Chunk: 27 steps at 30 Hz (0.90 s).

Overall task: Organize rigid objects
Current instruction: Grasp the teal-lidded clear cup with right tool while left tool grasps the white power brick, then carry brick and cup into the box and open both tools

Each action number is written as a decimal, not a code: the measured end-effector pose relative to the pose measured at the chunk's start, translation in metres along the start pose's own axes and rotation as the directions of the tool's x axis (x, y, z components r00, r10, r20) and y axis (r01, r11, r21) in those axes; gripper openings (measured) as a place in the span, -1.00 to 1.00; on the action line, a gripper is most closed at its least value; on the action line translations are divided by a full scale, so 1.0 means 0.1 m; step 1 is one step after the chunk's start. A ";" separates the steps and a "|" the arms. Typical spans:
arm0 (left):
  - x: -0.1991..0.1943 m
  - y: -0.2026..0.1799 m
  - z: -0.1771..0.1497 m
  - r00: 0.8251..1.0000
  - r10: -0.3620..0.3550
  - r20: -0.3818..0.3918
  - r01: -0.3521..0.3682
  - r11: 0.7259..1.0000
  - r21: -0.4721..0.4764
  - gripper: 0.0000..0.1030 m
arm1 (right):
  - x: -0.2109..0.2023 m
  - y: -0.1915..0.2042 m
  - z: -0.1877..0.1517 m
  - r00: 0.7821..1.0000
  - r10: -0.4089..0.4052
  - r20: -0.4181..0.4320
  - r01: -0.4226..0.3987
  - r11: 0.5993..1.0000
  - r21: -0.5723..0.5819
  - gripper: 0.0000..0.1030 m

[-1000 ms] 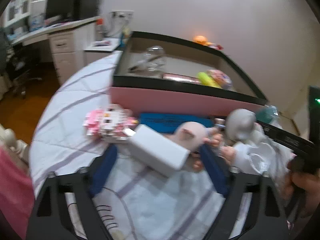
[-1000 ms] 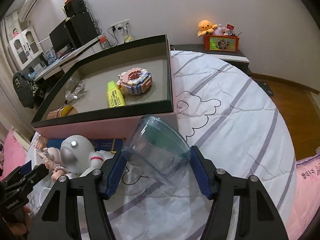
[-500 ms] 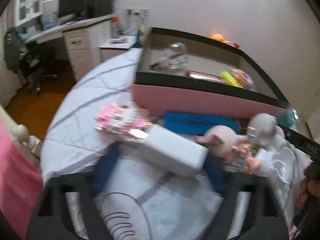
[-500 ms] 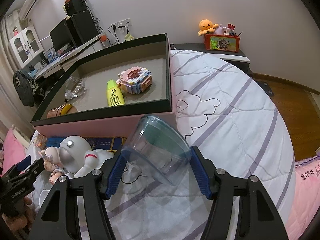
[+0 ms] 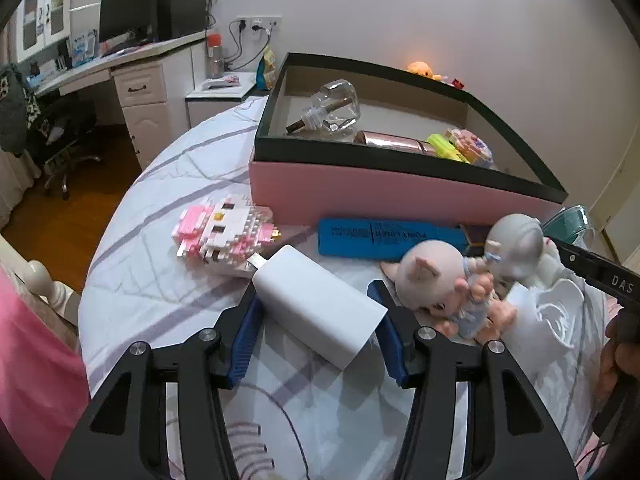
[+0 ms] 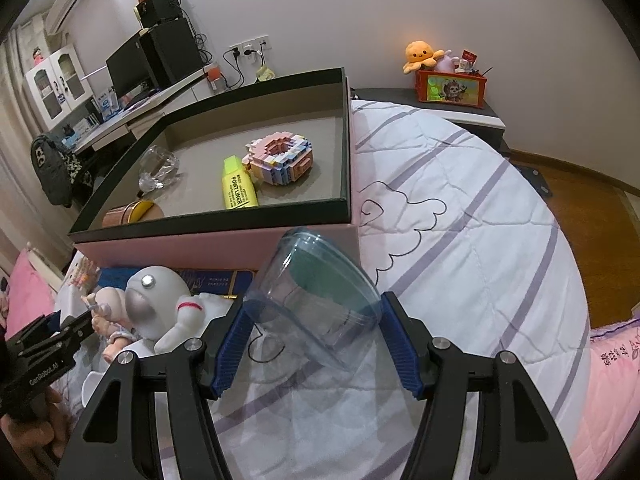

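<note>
Tilting downward, left gripper (image 5: 316,332) fingers closing on white power bank (image 5: 316,312) — right gripper (image 6: 316,344) pinching clear cup (image 6: 316,300).

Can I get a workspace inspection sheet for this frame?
Surface: white quilt with purple stripes.
Job's things: pink box with black rim holds glass bottle, yellow highlighter, brick donut; white power bank, clear blue-tinted cup.
Clutter: pink-white brick figure, blue highlighter, pink doll, white astronaut toy.
Grippers: left gripper closing around power bank; right gripper shut on cup.
Cables: wall plugs.
Surroundings: desk, monitor.
</note>
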State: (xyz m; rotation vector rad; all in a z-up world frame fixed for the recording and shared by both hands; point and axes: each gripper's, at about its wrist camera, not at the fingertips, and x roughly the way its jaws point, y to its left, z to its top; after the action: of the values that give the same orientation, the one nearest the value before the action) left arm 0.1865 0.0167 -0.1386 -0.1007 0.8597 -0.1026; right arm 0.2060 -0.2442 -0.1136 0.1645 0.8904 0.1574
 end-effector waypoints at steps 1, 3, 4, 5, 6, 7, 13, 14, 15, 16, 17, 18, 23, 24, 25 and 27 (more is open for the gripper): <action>-0.02 0.00 -0.02 1.000 -0.004 0.002 0.004 1.000 -0.003 0.04 | -0.02 0.00 -0.02 1.000 -0.001 0.001 0.001 1.000 0.002 0.25; -0.08 0.00 -0.04 1.000 -0.010 0.007 0.010 1.000 -0.004 0.04 | -0.07 0.00 -0.04 1.000 -0.001 0.005 0.001 1.000 0.002 0.25; -0.10 0.00 -0.05 1.000 -0.013 0.008 0.013 1.000 -0.003 0.04 | -0.10 0.00 -0.04 1.000 -0.001 0.008 0.001 1.000 0.001 0.25; -0.14 0.00 -0.07 1.000 -0.012 0.012 0.012 1.000 -0.001 0.04 | -0.13 0.00 -0.04 1.000 0.000 0.011 0.000 1.000 0.001 0.25; -0.17 0.00 -0.07 1.000 -0.012 0.015 0.012 1.000 -0.001 0.04 | -0.17 0.00 -0.05 1.000 0.000 0.015 0.000 1.000 0.000 0.25; -0.19 0.00 -0.07 1.000 -0.013 0.016 0.013 1.000 -0.003 0.04 | -0.19 0.00 -0.04 1.000 -0.001 0.018 0.001 1.000 -0.001 0.25; -0.41 -0.04 0.01 0.998 -0.015 0.054 0.014 1.000 0.019 0.04 | -0.37 0.00 0.00 0.999 0.002 0.050 -0.002 1.000 0.000 0.25; -0.45 -0.05 0.03 0.998 -0.018 0.061 0.016 1.000 0.022 0.04 | -0.40 0.01 0.02 0.998 0.002 0.057 -0.002 1.000 -0.003 0.25; -0.48 -0.06 0.07 0.997 -0.021 0.070 0.019 0.999 0.028 0.04 | -0.42 0.02 0.03 0.998 0.002 0.063 -0.002 1.000 -0.008 0.25; -0.52 -0.07 0.10 0.997 -0.024 0.080 0.021 0.999 0.034 0.04 | -0.46 0.05 0.06 0.997 0.006 0.072 -0.005 1.000 -0.015 0.25; -0.56 -0.09 0.16 0.995 -0.028 0.095 0.025 0.999 0.039 0.04 | -0.48 0.07 0.09 0.997 0.009 0.078 -0.008 1.000 -0.018 0.25; -0.59 -0.10 0.21 0.994 -0.030 0.107 0.026 0.999 0.046 0.04 | -0.52 0.10 0.13 0.996 0.015 0.090 -0.012 1.000 -0.026 0.25; -0.69 -0.16 0.52 0.984 -0.043 0.172 0.029 0.996 0.080 0.04 | -0.60 0.24 0.34 0.990 0.039 0.134 -0.030 0.997 -0.068 0.25; -0.69 -0.18 0.59 0.982 -0.045 0.182 0.031 0.996 0.083 0.04 | -0.60 0.27 0.40 0.989 0.045 0.144 -0.034 0.996 -0.078 0.25; -0.70 -0.19 0.67 0.979 -0.049 0.196 0.033 0.996 0.086 0.04 | -0.61 0.32 0.47 0.986 0.053 0.156 -0.039 0.995 -0.090 0.25; -0.70 -0.21 0.86 0.972 -0.054 0.227 0.033 0.995 0.096 0.04 | -0.62 0.39 0.60 0.982 0.063 0.176 -0.045 0.993 -0.109 0.25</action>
State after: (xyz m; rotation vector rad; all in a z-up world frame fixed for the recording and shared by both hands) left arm 0.2052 0.0093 -0.0273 -0.0439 0.6208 -0.1683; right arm 0.2118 -0.2235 -0.0220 0.1038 0.6969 0.2356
